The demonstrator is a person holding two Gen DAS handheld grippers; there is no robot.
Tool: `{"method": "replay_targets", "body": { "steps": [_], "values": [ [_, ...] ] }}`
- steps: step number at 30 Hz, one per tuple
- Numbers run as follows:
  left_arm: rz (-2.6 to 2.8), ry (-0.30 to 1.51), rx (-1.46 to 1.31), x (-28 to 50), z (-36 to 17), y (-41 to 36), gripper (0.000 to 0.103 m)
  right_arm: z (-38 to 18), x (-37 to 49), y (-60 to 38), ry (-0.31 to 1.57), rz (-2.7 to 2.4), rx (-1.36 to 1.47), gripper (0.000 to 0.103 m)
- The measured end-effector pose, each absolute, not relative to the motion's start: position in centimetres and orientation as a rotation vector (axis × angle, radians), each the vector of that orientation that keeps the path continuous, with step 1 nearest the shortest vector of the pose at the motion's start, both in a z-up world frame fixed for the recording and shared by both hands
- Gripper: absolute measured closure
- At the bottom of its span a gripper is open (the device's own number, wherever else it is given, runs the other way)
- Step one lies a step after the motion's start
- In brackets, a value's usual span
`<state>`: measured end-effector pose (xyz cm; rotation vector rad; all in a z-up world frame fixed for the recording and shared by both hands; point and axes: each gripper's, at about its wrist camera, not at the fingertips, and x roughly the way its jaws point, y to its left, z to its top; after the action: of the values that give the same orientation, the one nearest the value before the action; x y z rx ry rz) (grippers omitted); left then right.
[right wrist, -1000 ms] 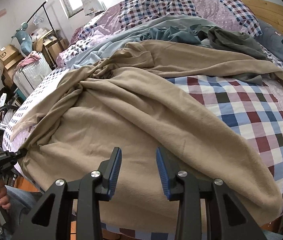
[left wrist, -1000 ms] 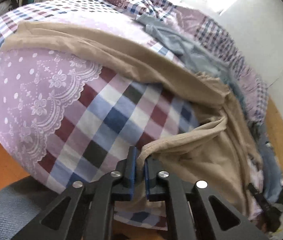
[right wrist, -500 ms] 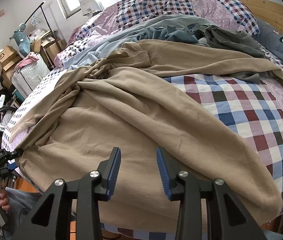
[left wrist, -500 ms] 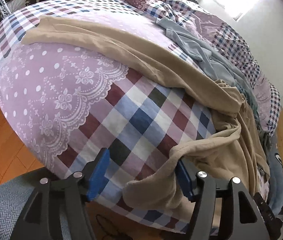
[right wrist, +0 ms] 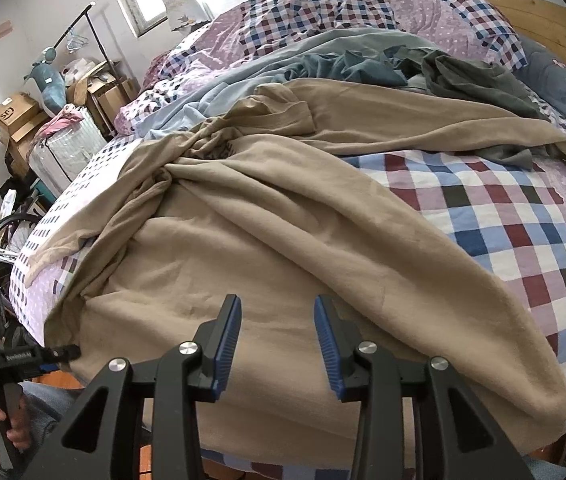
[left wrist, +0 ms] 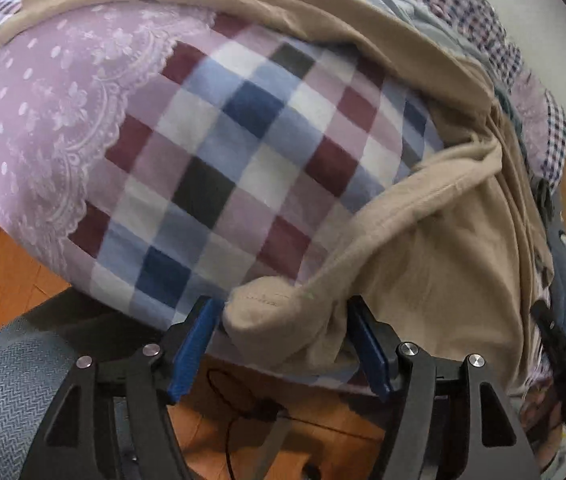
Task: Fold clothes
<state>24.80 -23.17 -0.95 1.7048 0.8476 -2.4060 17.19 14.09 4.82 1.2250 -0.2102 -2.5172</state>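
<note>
While both grippers, left (left wrist: 283, 340) and right (right wrist: 277, 336), gape apart, the tan garment (right wrist: 283, 240) sprawls unfolded at the bed's (right wrist: 523, 216) near edge; its hem corner wants clamping.

Daylight from the window (right wrist: 151, 8) (left view motion-blurred), fisheye-warped dark edges.
</note>
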Motion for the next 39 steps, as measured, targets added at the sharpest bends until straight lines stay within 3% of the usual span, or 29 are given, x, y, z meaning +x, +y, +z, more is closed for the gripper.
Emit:
{"method": "replay_targets", "body": {
  "steps": [7,12,19,25,39],
  "values": [
    [-2.666,0.902,1.66,25.6,1.5,-21.5,0.032,5.0,17.1,12.3,-0.187,-2.466,1.197,0.062],
    [-2.841,1.125,1.634,26.0,2.9,-20.8,0.032,5.7,18.5,9.1,-0.1,-2.34,1.115,0.062],
    [-2.85,1.366,1.561,25.1,3.1,-23.2,0.032,5.4,23.9,1.4,0.201,-2.059,0.969,0.062],
    [-2.832,1.582,1.574,25.0,3.1,-23.3,0.032,4.1,27.1,-3.1,0.298,-1.922,0.924,0.062],
    [-2.822,1.865,1.613,24.5,2.5,-22.6,0.032,2.1,23.3,-4.7,0.177,-2.037,1.005,0.062]
  ]
}}
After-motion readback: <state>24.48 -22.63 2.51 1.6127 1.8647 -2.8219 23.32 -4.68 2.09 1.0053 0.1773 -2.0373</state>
